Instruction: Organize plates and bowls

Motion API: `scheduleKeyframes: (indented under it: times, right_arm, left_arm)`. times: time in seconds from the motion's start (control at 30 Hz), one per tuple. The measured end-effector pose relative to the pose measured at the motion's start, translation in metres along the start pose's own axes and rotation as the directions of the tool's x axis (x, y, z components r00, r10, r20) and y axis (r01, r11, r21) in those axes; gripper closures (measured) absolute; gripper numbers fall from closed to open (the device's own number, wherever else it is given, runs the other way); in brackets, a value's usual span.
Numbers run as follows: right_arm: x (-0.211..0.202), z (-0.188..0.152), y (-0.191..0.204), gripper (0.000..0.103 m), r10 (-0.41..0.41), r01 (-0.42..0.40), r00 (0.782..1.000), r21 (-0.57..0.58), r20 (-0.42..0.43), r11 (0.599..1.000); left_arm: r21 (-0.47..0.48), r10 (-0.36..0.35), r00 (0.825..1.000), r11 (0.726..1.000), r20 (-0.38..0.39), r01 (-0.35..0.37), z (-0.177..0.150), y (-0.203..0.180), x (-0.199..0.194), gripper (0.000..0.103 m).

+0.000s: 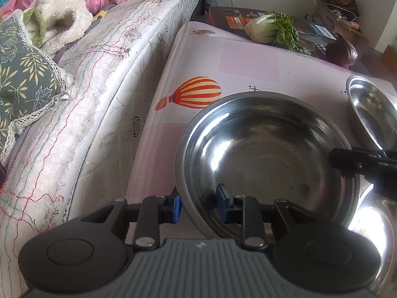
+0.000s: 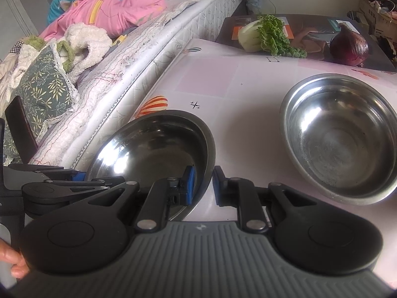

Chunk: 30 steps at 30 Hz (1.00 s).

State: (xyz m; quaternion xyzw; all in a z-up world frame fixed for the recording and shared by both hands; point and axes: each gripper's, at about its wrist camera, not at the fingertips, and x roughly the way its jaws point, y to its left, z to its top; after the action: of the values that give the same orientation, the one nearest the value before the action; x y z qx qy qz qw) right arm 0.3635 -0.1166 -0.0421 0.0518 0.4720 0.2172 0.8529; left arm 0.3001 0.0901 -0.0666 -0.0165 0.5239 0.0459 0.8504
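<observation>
Indoors, a low table [image 2: 248,94] with a pale pink cloth printed with hot-air balloons stands right against the side of a quilted mattress [image 2: 139,57]. A heap of pink bedding [image 2: 114,7] and a leaf-patterned cushion [image 2: 44,89] lie on the bed. Along the table's far edge sit a leafy cabbage [image 2: 268,36] and a red onion [image 2: 349,44], well apart from each other.

Two steel bowls are on the cloth. The nearer bowl [image 1: 268,154] sits close to the table's mattress-side edge; the second bowl [image 2: 340,134] rests apart from it, toward the opposite side.

Both grippers angle steeply down at the nearer bowl. The left gripper [image 1: 201,202] straddles its near rim, one blue pad outside the wall and one inside, clenched on the rim. The right gripper [image 2: 203,186] grasps the same bowl at the rim on the other side, again with a pad each side of the wall.

Only the left wrist view shows a bright curved steel surface [image 1: 377,243] at its lower right corner; what it belongs to I cannot tell. Only the right wrist view shows the second bowl whole, plus fingers of a hand [image 2: 12,260] at its lower left edge.
</observation>
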Motion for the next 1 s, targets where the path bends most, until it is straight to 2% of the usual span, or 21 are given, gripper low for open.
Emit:
scheduleKeyframes:
  times: [1.0]
  right_arm:
    - [-0.014, 0.005, 0.002, 0.086, 0.006, -0.005, 0.999, -0.005, 0.038, 1.0]
  left_arm:
    - [-0.006, -0.003, 0.999, 1.0, 0.043, 0.004, 0.002, -0.001, -0.02, 0.074]
